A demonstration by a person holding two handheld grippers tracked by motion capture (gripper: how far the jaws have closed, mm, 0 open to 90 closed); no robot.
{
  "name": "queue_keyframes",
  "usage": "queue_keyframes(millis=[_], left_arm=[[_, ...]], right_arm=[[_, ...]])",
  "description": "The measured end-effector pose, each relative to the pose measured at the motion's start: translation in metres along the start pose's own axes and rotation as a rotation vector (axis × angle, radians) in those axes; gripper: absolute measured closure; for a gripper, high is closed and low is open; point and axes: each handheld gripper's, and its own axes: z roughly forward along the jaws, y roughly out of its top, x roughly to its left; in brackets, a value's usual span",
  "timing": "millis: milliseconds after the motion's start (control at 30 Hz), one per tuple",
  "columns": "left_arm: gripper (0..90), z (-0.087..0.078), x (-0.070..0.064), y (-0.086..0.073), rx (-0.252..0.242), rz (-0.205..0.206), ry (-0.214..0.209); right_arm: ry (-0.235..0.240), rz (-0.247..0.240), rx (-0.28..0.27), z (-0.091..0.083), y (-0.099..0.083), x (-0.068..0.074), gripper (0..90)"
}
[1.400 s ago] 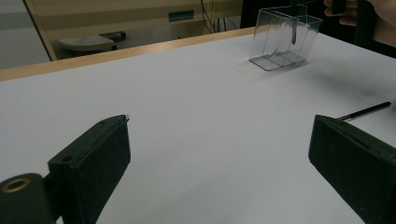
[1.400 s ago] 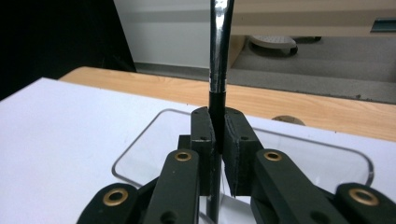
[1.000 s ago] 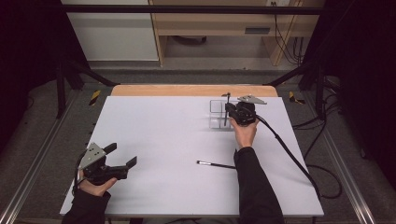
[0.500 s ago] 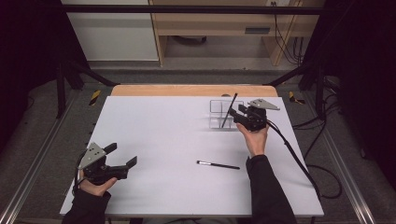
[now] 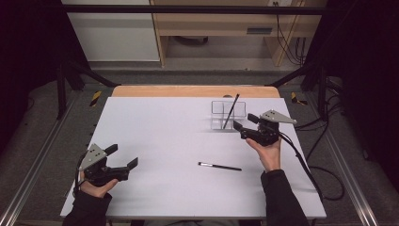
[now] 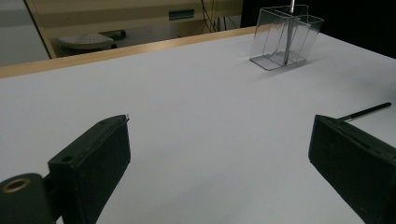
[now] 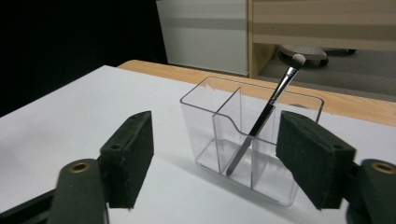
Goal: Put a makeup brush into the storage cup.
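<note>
Two hand-held grippers sit over a white worktop [image 5: 164, 136]; at the near left corner, the left hand-held gripper [image 5: 128, 165] rests with its jaws spread wide and empty; right of centre, a thin black brush [image 5: 219, 166] lies flat on the bare surface; further back stands a clear divided holder [image 5: 217, 107] with a second brush [image 7: 266, 113] leaning in one compartment, bristles up; just right of the holder, the right hand-held gripper [image 5: 241, 127] has its jaws parted, holding nothing.

Tool [image 7: 217, 158] jaws apart, clear organizer [image 7: 219, 126] between — brush [image 7: 261, 121] leaning inside
</note>
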Motion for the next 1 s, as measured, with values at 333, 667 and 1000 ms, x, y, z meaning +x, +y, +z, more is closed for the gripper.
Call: queue_keyframes(millis=[333, 667, 1000], left_arm=[[5.2, 0.000, 0.000, 0.000, -0.002, -0.002, 0.001], [5.2, 0.000, 0.000, 0.000, 0.000, -0.003, 0.002], [5.1, 0.000, 0.001, 0.000, -0.003, -0.009, 0.001]], right_arm=[[0.034, -0.045, -0.022, -0.033, -0.010, 0.016, 10.9], [0.029, -0.058, -0.035, -0.053, -0.017, 0.022, 5.6], [-0.002, -0.065, -0.032, -0.075, -0.034, 0.018, 3.6]])
